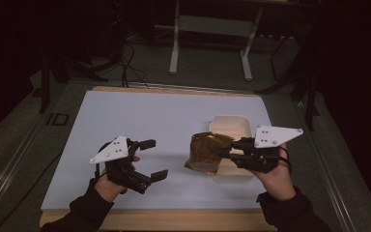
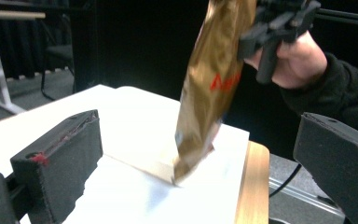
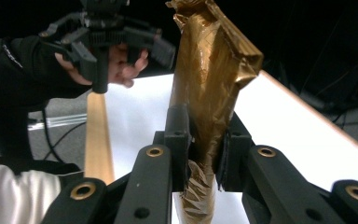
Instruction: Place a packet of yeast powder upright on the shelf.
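Here, from the jaws outward:

Right jaws: pressed together on a gold foil bag point(image 3: 209, 88), pinching its crumpled middle; in the right gripper view the bag rises between them and its creased, folded top stands above.

Right gripper point(image 1: 229, 147): held in the person's right hand point(image 1: 276, 180), pointing left across the table, with its grey three-cornered plate on top.

Gold foil bag: it hangs in the air from the right gripper, above the near-left part of a cream tray point(image 1: 232, 126). In the left gripper view the bag point(image 2: 209, 88) shows red lettering, blurred, and its lower end reaches down to the tray's near corner; whether it touches there I cannot tell.

Left jaws: spread wide, with nothing between them; the left gripper view shows the two black pads far apart at the bottom corners, the bag well beyond them.

Left gripper point(image 1: 154, 158): held in the left hand point(image 1: 107, 183) low over the near-left part of the table, pointing right toward the bag, well apart from it.

Cream tray: shallow, rectangular, on the right side of the white tabletop point(image 1: 140, 121).

Tabletop: a white sheet on a wooden board whose edge shows along the near side.

Surroundings: dark floor, with the white legs of a stand point(image 1: 175, 48) beyond the table.
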`<state>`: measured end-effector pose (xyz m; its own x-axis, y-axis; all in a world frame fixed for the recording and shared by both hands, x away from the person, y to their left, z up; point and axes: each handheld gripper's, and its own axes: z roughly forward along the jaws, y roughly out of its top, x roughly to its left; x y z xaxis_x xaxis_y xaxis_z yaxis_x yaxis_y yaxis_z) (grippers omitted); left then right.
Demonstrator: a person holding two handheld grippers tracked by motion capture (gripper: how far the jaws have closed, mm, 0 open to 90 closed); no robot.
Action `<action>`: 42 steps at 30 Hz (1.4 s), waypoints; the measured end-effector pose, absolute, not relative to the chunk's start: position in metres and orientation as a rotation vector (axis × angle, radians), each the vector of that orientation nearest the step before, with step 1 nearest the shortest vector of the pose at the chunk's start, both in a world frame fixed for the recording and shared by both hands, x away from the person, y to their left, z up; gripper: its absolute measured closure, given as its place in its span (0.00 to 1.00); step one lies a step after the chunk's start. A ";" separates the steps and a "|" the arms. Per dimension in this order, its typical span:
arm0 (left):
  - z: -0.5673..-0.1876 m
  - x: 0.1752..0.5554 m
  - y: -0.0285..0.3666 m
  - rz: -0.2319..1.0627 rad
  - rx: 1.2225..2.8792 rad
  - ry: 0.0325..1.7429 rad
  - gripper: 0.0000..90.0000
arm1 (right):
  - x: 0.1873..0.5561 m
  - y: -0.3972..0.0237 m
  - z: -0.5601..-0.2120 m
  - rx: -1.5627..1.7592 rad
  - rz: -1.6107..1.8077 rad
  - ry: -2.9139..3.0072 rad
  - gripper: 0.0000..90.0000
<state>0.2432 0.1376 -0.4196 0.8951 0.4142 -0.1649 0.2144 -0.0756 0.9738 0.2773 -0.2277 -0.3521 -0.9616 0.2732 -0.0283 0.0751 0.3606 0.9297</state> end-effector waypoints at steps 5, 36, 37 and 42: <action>-0.436 0.241 0.143 0.176 1.703 0.485 0.02 | 0.287 -0.232 -0.348 0.278 1.608 2.433 0.86; -0.486 0.245 0.158 0.241 1.704 0.553 0.02 | 0.381 -0.290 -0.350 0.369 1.443 2.337 0.87; -0.486 0.245 0.158 0.237 1.704 0.556 0.02 | 0.383 -0.290 -0.352 0.374 1.440 2.337 0.87; -0.487 0.245 0.158 0.223 1.697 0.562 0.02 | 0.398 -0.282 -0.367 0.388 1.410 2.364 0.87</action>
<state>0.2454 0.1581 -0.4865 0.8617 0.4814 -0.1606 0.2408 -0.1093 0.9644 0.3983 -0.2824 -0.3667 -0.8974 0.4096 -0.1643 0.0501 0.4645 0.8842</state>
